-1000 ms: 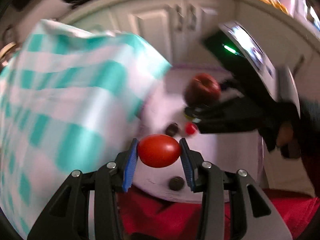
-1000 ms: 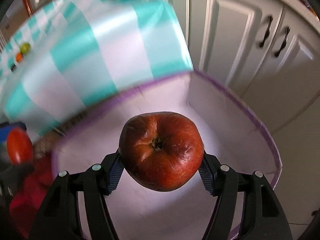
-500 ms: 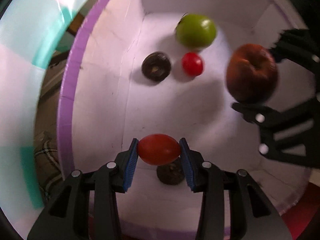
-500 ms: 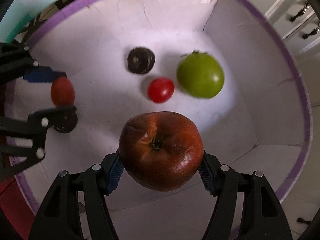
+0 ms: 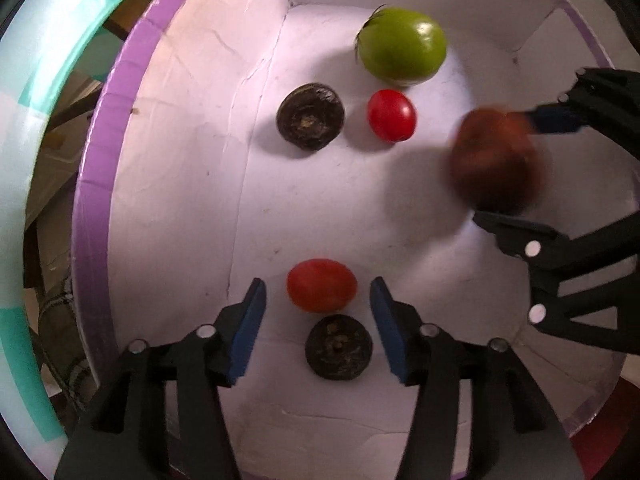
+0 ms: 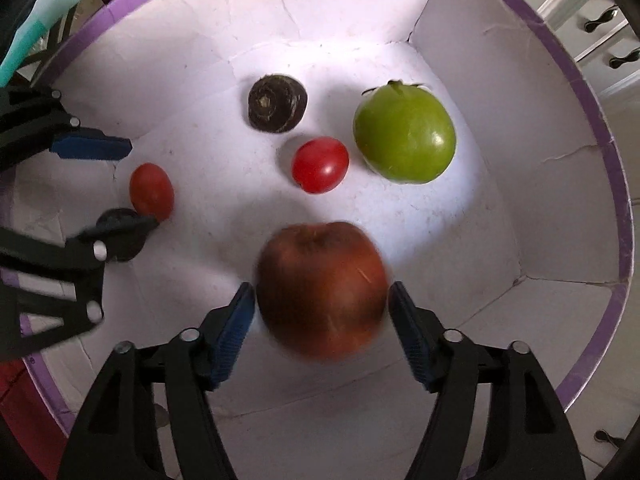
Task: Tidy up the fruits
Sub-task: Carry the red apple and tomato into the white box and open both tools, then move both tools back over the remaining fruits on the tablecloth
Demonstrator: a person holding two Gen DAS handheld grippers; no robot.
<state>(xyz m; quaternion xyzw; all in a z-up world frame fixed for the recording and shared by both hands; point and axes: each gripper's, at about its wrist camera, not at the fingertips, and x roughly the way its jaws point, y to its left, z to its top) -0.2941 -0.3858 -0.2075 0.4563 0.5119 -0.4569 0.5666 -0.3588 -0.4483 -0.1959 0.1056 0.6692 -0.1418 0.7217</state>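
While both grippers hang over the white box (image 5: pixel 96 208), the left gripper (image 5: pixel 316 300) gapes around a red tomato (image 5: pixel 321 285), and the right gripper (image 6: pixel 322 306) gapes around a blurry red apple (image 6: pixel 322 288).

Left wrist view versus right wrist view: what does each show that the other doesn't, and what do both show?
Only the left wrist view shows the lower dark round piece whole; in the right view a finger hides most of it. Only the right wrist view shows the cabinet handles. Both show the purple-rimmed box, green fruit, small red tomato, released tomato, blurred apple, and the open left gripper and right gripper.
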